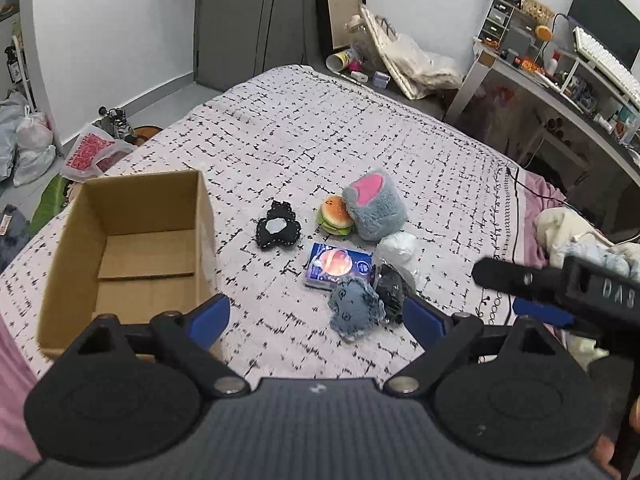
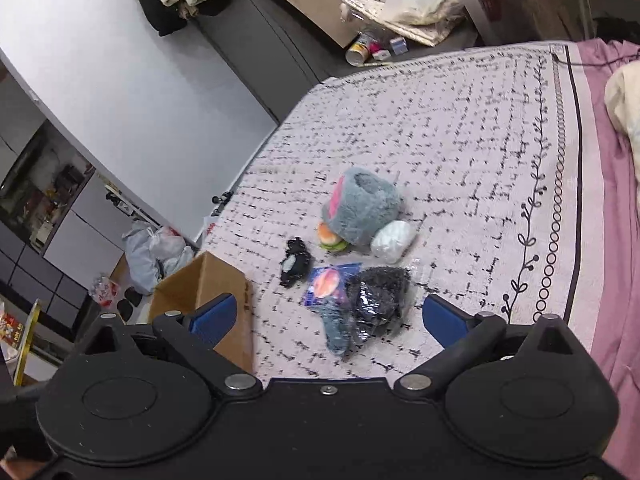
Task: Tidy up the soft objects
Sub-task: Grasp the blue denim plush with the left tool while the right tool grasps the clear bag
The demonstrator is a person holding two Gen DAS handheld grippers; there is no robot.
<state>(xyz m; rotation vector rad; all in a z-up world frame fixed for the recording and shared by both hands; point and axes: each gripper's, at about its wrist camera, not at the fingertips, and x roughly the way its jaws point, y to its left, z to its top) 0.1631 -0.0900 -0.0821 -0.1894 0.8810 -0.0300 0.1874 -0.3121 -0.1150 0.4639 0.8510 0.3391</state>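
Soft things lie in a cluster on the patterned bedspread (image 1: 360,128): a grey-and-pink plush (image 1: 374,204), a burger plush (image 1: 335,216), a black felt piece (image 1: 277,229), a white bundle (image 1: 398,249), a blue packet (image 1: 339,266), a blue-grey fuzzy piece (image 1: 355,312) and a black item in clear plastic (image 1: 390,290). An open empty cardboard box (image 1: 132,256) stands to their left. My left gripper (image 1: 316,318) is open above the bed, just short of the fuzzy piece. My right gripper (image 2: 328,320) is open above the plastic-wrapped item (image 2: 376,300). The plush (image 2: 362,208) and box (image 2: 208,292) show there too.
The right gripper's body (image 1: 560,284) reaches in at the right of the left wrist view. A desk (image 1: 560,92) with clutter stands beyond the bed. Bags (image 1: 28,140) lie on the floor at left. A pink sheet and pillow (image 2: 624,96) lie at right.
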